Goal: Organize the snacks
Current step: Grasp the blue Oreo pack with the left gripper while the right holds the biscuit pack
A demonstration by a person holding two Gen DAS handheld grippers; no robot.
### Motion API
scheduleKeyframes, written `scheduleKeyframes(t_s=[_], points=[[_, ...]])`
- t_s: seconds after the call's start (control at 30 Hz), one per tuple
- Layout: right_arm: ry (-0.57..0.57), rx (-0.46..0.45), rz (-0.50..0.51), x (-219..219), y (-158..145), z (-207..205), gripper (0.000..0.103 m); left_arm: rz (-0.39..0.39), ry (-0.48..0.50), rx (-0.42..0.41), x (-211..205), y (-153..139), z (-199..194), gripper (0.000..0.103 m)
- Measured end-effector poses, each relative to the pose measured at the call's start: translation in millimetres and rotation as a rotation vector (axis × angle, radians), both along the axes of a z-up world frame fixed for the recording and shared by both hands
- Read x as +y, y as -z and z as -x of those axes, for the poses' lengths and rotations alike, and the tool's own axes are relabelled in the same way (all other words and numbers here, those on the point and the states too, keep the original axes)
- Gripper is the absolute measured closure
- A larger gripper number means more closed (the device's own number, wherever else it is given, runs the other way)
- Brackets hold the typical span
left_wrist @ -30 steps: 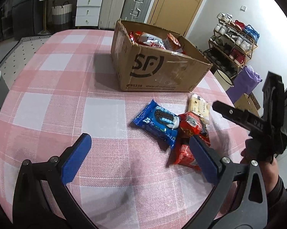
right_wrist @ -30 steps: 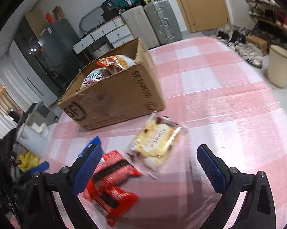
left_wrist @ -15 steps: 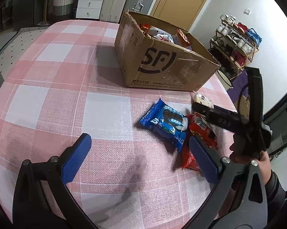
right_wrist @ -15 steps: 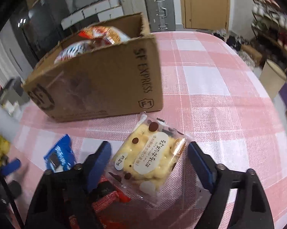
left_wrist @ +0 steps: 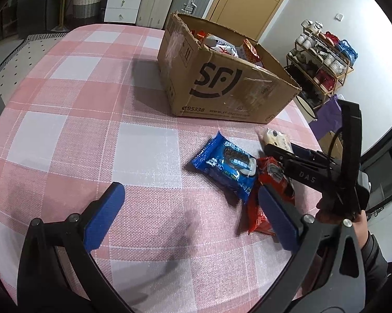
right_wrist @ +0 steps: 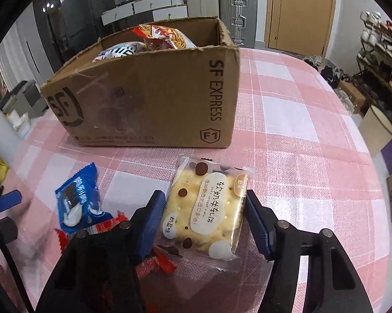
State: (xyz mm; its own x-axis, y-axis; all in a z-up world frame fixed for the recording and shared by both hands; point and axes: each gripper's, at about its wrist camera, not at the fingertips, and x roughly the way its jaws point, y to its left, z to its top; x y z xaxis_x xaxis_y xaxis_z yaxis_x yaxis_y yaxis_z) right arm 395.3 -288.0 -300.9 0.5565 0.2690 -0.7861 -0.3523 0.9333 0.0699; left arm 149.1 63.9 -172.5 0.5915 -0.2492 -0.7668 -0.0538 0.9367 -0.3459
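A yellow cracker pack (right_wrist: 209,208) lies on the checked tablecloth in front of the SF cardboard box (right_wrist: 154,96). My right gripper (right_wrist: 205,221) straddles the pack, its blue pads close against both sides; full contact is unclear. A blue cookie pack (right_wrist: 77,200) and a red pack (right_wrist: 154,260) lie to its left. In the left wrist view the blue pack (left_wrist: 227,167), the red pack (left_wrist: 271,190) and the cracker pack (left_wrist: 277,138) lie right of centre, with the box (left_wrist: 222,83) behind. My left gripper (left_wrist: 190,214) is open and empty above the table.
The box holds several snack bags (right_wrist: 156,39). The pink checked table (left_wrist: 91,120) falls off at its right edge (right_wrist: 373,182). Suitcases, drawers and a door stand behind; a shoe rack (left_wrist: 324,60) is at the right.
My right gripper moved down over the cracker pack and its jaws narrowed around it. The left gripper drifted slightly closer to the box and stayed open.
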Motion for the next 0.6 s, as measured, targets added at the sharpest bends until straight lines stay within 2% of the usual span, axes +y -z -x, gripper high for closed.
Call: scheduleKeyframes(t_s=[0.3,0.6], points=[[0.012,0.024,-0.159,-26,-6,8,0.041,-0.014,-0.004,0.010,-5,0,2,0.001],[0.013,0.046,-0.363,-51,-17,21,0.041,-0.019,-0.021,0.049,-7,6,-5,0.001]])
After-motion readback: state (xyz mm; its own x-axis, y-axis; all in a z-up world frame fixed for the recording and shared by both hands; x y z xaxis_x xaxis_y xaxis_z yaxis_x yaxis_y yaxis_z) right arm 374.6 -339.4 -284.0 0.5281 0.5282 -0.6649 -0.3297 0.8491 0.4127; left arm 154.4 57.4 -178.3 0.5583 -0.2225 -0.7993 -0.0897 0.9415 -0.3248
